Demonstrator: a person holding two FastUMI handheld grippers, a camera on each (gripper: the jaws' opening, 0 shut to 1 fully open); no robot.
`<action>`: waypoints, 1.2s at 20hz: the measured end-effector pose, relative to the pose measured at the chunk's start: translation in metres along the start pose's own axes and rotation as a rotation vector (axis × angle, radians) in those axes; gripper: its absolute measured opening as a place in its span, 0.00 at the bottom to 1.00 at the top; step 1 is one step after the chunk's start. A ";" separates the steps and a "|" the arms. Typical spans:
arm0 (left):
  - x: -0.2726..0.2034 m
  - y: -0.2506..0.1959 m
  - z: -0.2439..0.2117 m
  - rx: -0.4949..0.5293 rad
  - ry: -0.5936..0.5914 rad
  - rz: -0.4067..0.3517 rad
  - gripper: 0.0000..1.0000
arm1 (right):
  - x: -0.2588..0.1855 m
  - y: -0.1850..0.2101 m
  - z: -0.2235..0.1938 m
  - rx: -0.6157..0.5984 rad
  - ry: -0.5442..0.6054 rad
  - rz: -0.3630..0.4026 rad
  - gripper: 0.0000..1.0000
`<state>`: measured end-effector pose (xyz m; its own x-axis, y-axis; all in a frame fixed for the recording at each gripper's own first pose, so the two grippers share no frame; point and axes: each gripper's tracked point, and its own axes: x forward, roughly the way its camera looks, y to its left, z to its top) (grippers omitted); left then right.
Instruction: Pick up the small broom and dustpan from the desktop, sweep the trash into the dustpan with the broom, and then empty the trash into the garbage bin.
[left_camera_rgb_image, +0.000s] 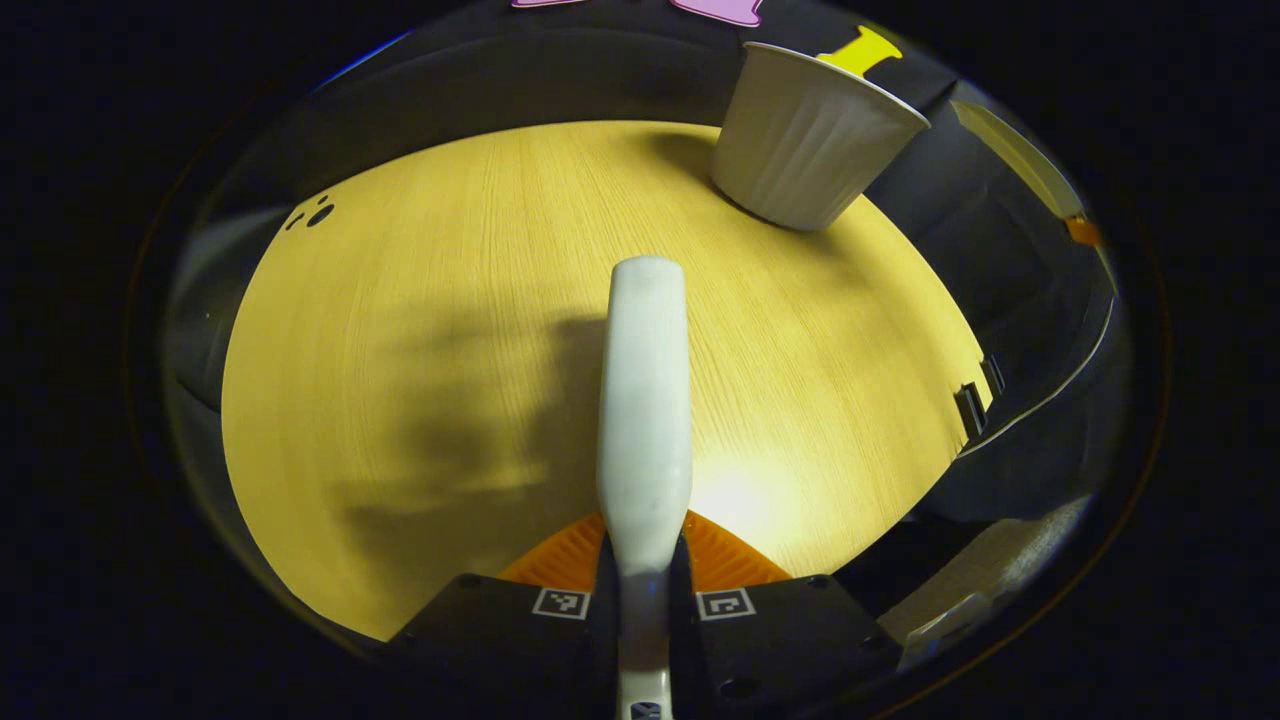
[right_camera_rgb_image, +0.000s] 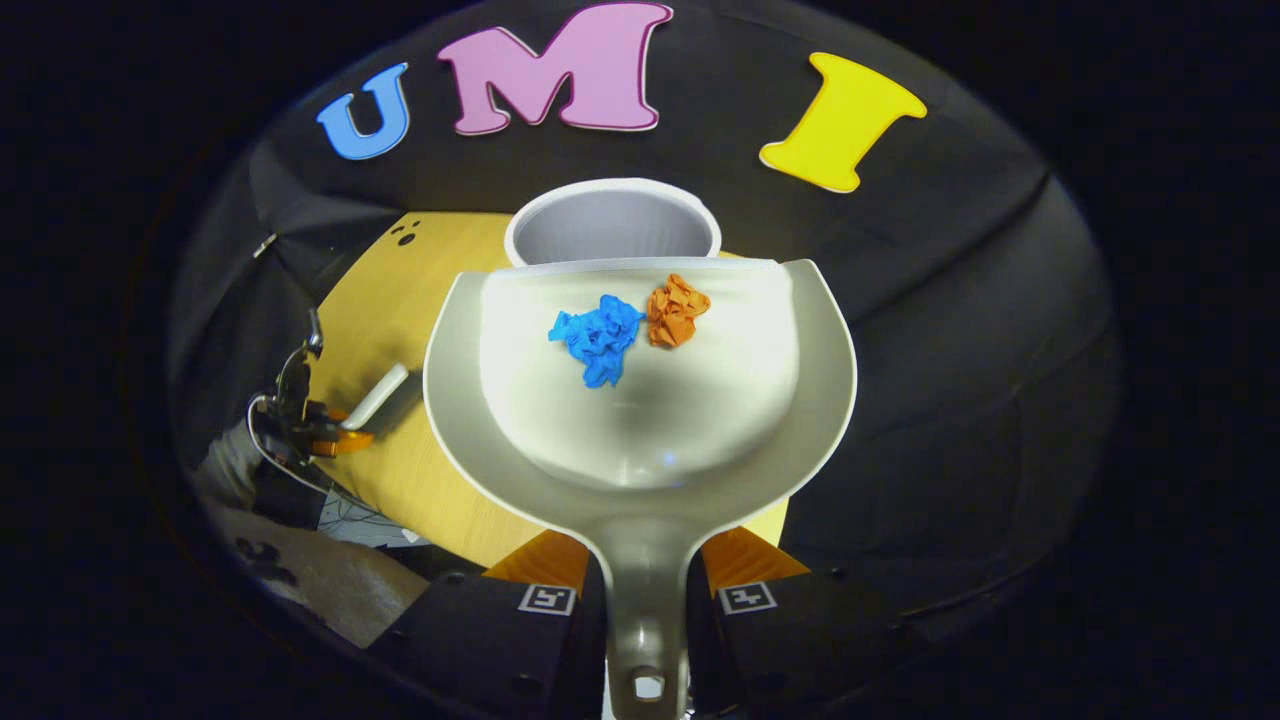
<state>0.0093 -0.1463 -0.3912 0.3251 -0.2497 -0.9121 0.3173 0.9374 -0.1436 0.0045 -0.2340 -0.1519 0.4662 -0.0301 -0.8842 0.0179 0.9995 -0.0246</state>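
Both tongs clamped: left (left_camera_rgb_image: 645, 560) on broom (left_camera_rgb_image: 645, 400), right (right_camera_rgb_image: 645, 590) on dustpan (right_camera_rgb_image: 640, 400).

The desktop (left_camera_rgb_image: 420, 330) is finished in pale wood-grain laminate, smooth, with fine parallel grain lines and a soft sheen where light is reflected at 6 o'clock in the left gripper view. The garbage bin (left_camera_rgb_image: 812, 140), at 1 o'clock in that view, is moulded in white matt plastic with vertical ribbing on its wall. The broom handle (left_camera_rgb_image: 645, 400) is seen as smooth off-white plastic with a dull satin finish. In the right gripper view, the dustpan (right_camera_rgb_image: 640, 400) is formed of glossy pale plastic, with highlights on its bowl. Two crumpled paper wads, blue (right_camera_rgb_image: 598, 338) and orange (right_camera_rgb_image: 676, 310), are shown rough and creased. The booth's wall (right_camera_rgb_image: 950, 330) is draped in matt black cloth.
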 end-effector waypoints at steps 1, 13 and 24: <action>-0.001 0.000 -0.002 -0.001 -0.002 0.003 0.24 | 0.002 -0.011 0.010 -0.011 0.003 -0.028 0.37; -0.011 0.019 -0.023 -0.051 -0.007 0.014 0.24 | 0.061 -0.058 0.101 -0.274 0.168 -0.206 0.37; -0.013 0.021 -0.025 -0.072 -0.017 0.013 0.22 | 0.060 -0.057 0.134 -0.559 0.438 -0.241 0.37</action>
<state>-0.0111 -0.1171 -0.3917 0.3439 -0.2407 -0.9076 0.2481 0.9555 -0.1594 0.1497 -0.2930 -0.1415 0.1093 -0.3603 -0.9264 -0.4317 0.8223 -0.3708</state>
